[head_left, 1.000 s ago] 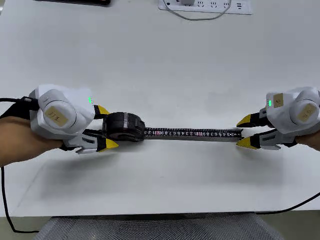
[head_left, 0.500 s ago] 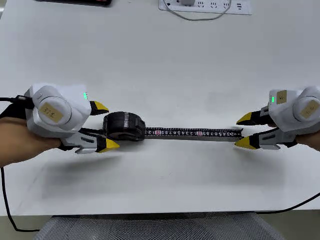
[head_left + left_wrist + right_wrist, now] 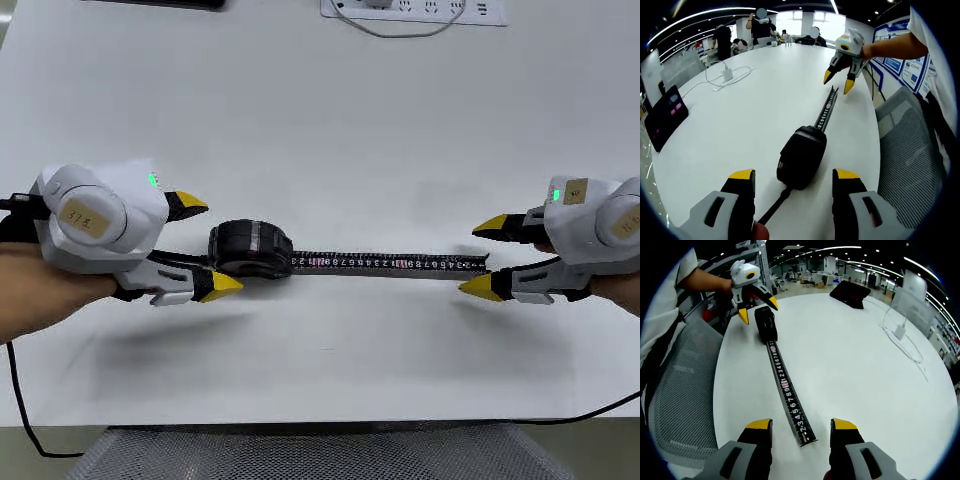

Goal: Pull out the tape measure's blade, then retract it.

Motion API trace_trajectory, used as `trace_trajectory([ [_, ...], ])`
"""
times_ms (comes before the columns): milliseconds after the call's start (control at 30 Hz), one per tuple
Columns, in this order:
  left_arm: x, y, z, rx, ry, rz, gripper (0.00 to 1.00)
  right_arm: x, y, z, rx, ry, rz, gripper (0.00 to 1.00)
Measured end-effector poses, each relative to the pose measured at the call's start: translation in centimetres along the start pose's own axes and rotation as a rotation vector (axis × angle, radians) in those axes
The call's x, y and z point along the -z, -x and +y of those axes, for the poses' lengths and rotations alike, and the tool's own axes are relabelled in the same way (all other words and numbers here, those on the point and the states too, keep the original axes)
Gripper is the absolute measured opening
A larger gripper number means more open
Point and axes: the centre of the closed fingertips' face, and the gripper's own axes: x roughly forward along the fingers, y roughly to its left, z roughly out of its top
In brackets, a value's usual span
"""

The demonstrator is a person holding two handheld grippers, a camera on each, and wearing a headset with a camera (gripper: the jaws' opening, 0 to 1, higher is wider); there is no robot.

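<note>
1. While you hold a gripper in each hand over the white table, the tape measure lies on it near the front edge, between the two grippers.
2. Its black case rests on the tabletop at your left. The blade runs out of it in a straight line toward your right, lying along the table with its numbers facing up.
3. Your left gripper has its jaws spread wide. The rear of the case sits between the yellow tips with a gap on each side, so neither jaw touches it.
4. A thin black strap trails from the back of the case toward your left gripper.
5. Your right gripper has its jaws parted too. The free end of the blade lies between the yellow tips with bare table on both sides, and neither jaw pinches it.
6. In the left gripper view, your right gripper hangs at the far end of the blade with its tips pointing down toward it. In the right gripper view, your left gripper sits just behind the case.
7. A white power strip with a white cable lies at the far edge of the table, well apart from the tape measure.
8. A grey mesh chair shows below the table's near edge.
</note>
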Motion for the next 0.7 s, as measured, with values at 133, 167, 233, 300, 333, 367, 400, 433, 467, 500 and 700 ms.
trace_trajectory([
  [133,0.0,0.2,-0.1,-0.014,0.012,-0.010,0.62,0.0,0.1,0.2,0.015,-0.025,-0.017,0.47],
  [167,0.0,0.3,-0.2,-0.015,0.017,-0.017,0.63,0.0,0.2,0.3,0.017,-0.032,-0.021,0.48],
  [233,-0.2,0.5,-0.2,-0.025,0.027,-0.029,0.67,0.0,0.3,0.4,0.029,-0.039,-0.027,0.49],
  [300,-0.2,0.6,-0.4,-0.027,0.042,-0.037,0.68,0.0,0.4,0.6,0.033,-0.056,-0.033,0.51],
  [333,-0.1,0.7,-0.4,-0.031,0.041,-0.035,0.68,0.0,0.4,0.5,0.039,-0.057,-0.035,0.52],
  [367,0.0,0.7,-0.5,-0.031,0.043,-0.035,0.69,0.0,0.4,0.6,0.041,-0.061,-0.036,0.52],
  [400,0.1,0.8,-0.6,-0.033,0.048,-0.037,0.70,0.0,0.4,0.7,0.043,-0.066,-0.040,0.53],
  [433,0.1,0.8,-0.7,-0.034,0.051,-0.039,0.71,0.0,0.4,0.7,0.047,-0.070,-0.042,0.54],
  [467,0.2,0.9,-0.7,-0.034,0.055,-0.040,0.71,0.0,0.4,0.7,0.052,-0.073,-0.043,0.56],
  [500,0.4,0.9,-0.8,-0.035,0.061,-0.036,0.71,-0.1,0.5,0.8,0.055,-0.079,-0.047,0.57],
  [700,0.8,1.4,-0.5,-0.063,0.086,-0.042,0.76,-0.3,0.6,0.9,0.070,-0.107,-0.067,0.63],
])
